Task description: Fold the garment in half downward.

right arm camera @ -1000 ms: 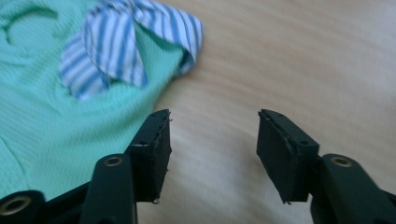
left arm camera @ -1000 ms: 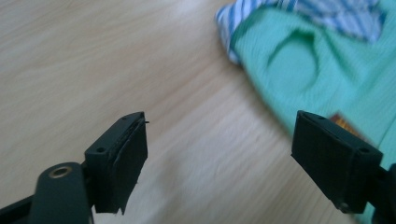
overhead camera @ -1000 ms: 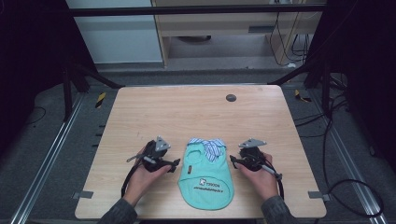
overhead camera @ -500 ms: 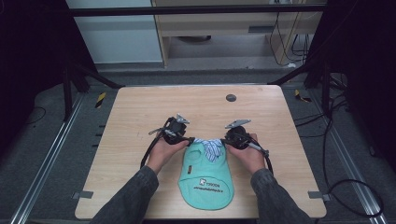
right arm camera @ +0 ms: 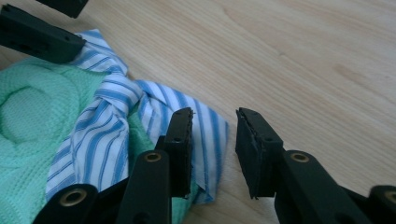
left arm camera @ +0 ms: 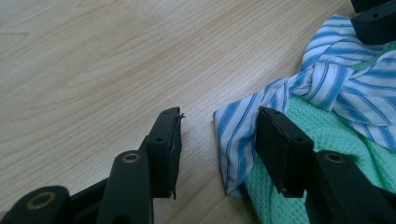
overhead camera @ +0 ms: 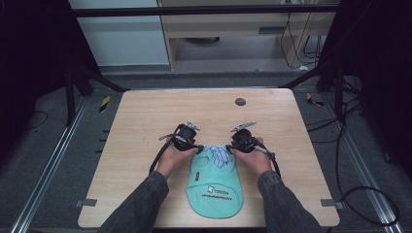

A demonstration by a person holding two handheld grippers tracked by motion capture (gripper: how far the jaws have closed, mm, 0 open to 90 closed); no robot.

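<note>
Two claws, left claw [overhead camera: 198, 147] and right claw [overhead camera: 230, 145], half-open astride the striped collar [left arm camera: 243, 130] corners of the mint garment [overhead camera: 214, 187] near the counter [overhead camera: 145, 111] front edge, nothing gripped; both need fabric seated fully between pads before pinching.

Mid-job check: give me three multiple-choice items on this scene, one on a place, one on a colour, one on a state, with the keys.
1. Where on the table does the garment lie?
A. near edge, middle
B. far left corner
C. beside the round dark hole

2. What colour are the collar's stripes?
A. red and white
B. blue and white
C. black and yellow

3. How do the left hand-held gripper's jaws stand?
A. apart, the collar's corner between them, unpinched
C. clamped on a cable
B. shut on bare wood

Key: 1 A, it lies between the forearms; 2 B, both gripper views show it; 3 A, a gap shows beside the cloth.
</note>
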